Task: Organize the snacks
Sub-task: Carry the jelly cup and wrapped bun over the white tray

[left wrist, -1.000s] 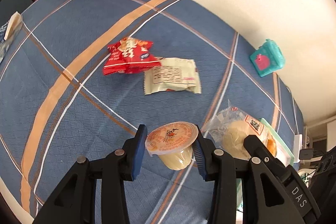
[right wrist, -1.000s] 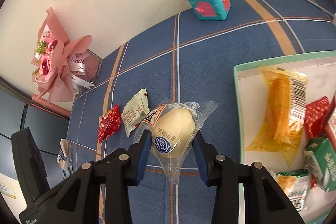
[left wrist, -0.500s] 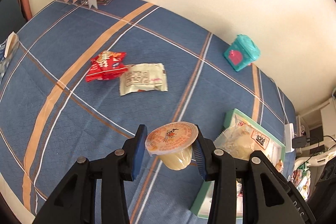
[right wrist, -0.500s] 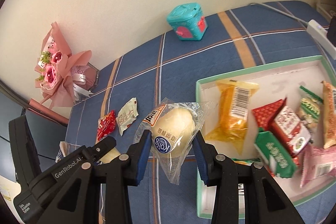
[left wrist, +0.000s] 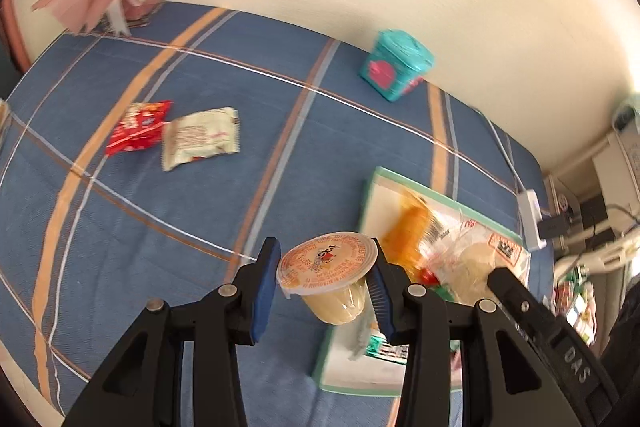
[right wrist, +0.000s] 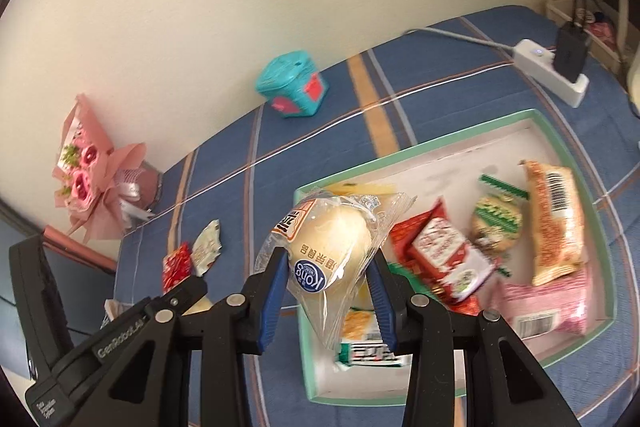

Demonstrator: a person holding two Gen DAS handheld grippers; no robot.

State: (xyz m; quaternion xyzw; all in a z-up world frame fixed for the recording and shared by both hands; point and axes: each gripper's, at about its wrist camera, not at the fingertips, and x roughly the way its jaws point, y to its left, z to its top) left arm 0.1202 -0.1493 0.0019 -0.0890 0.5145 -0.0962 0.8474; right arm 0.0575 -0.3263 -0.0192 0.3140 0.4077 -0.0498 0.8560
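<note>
Tray now under both loads.

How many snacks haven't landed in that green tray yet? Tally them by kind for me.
Jelly cup, in the left gripper: 1
Wrapped bun, in the right gripper: 1
Red packet on the cloth: 1
White packet on the cloth: 1
Total: 4

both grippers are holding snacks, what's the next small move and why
Probably lower the right gripper and open its jaws: its wrapped bun already hangs over the near-left corner of the green tray, while the left gripper's jelly cup sits at the tray's edge.
</note>
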